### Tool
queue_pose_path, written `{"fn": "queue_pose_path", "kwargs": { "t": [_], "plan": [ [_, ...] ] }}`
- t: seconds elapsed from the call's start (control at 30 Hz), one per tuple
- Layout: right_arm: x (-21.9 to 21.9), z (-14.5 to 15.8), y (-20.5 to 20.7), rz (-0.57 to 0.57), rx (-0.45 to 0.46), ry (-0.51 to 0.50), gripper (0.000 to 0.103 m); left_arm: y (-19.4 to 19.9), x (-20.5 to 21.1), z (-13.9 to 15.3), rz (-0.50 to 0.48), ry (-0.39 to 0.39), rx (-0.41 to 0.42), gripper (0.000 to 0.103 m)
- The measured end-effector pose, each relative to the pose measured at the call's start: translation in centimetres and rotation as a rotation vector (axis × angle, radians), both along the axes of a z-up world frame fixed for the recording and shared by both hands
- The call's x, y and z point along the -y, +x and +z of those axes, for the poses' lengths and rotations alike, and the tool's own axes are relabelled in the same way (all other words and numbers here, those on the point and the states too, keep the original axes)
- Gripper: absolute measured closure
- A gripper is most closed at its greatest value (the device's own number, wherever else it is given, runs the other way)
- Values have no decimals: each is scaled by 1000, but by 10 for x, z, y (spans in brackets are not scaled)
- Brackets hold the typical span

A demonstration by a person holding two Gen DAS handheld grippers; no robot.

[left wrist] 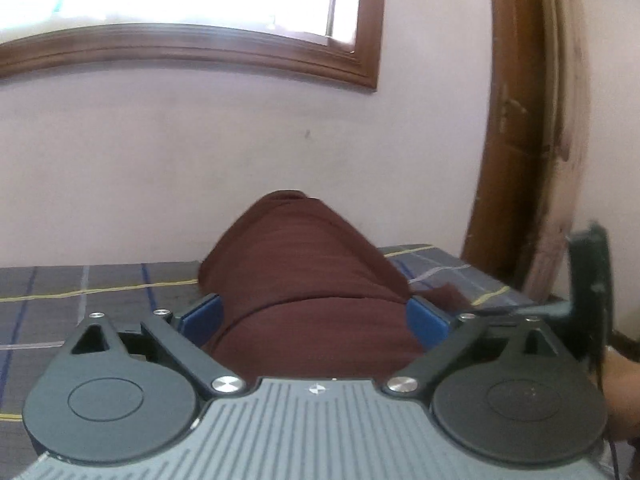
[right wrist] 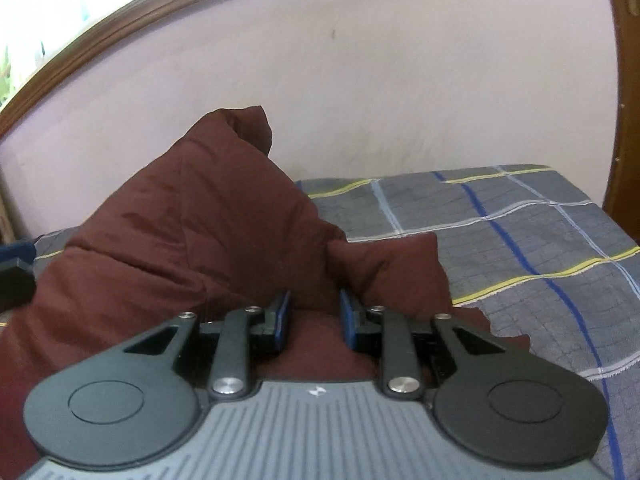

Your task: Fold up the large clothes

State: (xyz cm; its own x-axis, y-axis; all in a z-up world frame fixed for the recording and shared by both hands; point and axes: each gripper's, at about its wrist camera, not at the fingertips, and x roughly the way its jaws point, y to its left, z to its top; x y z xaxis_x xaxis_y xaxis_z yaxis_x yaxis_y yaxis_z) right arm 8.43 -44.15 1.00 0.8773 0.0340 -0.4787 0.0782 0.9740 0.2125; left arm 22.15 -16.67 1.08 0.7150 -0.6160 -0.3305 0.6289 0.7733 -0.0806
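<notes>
A dark maroon garment (left wrist: 304,272) lies bunched on the bed. In the left wrist view it rises as a mound between my left gripper's (left wrist: 316,312) wide-apart blue pads (left wrist: 202,314); the jaws stand open around it. In the right wrist view the garment (right wrist: 192,216) stands in a tall peak at the left. My right gripper (right wrist: 314,312) has its blue pads (right wrist: 283,314) drawn close, pinching a fold of the maroon cloth between them. The right gripper's edge shows at the far right of the left wrist view (left wrist: 592,280).
The bed is covered by a grey plaid sheet (right wrist: 520,240) with blue, white and yellow lines. A pale wall (left wrist: 200,152) stands behind, with a wood-framed window (left wrist: 240,52) above and a wooden door frame (left wrist: 520,140) at the right.
</notes>
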Motion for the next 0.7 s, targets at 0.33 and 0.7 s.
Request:
{"fn": "queue_pose_path", "kwargs": {
  "t": [0.33, 0.7],
  "plan": [
    [0, -16, -8, -25, 83, -64, 79, 21, 5, -7, 34, 20, -61, 1],
    [-5, -15, -9, -16, 79, -118, 79, 19, 0, 6, 41, 25, -31, 1]
  ]
}}
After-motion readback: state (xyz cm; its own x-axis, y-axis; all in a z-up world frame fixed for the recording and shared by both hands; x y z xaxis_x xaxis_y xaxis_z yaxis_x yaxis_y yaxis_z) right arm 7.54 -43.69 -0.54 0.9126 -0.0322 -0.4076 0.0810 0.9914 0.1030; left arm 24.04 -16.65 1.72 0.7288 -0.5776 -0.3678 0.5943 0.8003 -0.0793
